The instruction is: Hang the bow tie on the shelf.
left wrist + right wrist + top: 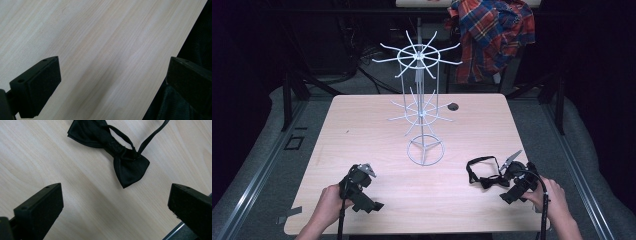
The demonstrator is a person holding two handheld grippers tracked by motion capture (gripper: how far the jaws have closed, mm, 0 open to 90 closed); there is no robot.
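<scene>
Both tongs are resting spread and empty: left tongs (pixel 362 182) at seven o'clock, right tongs (pixel 516 181) at four. The bow tie (pixel 117 148) is lying ungrasped just beyond them; the wire rack (pixel 422 107) at twelve is standing bare, so nothing looks begun.

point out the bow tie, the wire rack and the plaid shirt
bow tie (pixel 130 168), right gripper view, on its right wing
wire rack (pixel 425 151), high view, on its round base ring
plaid shirt (pixel 492 35), high view, mid-fabric
</scene>
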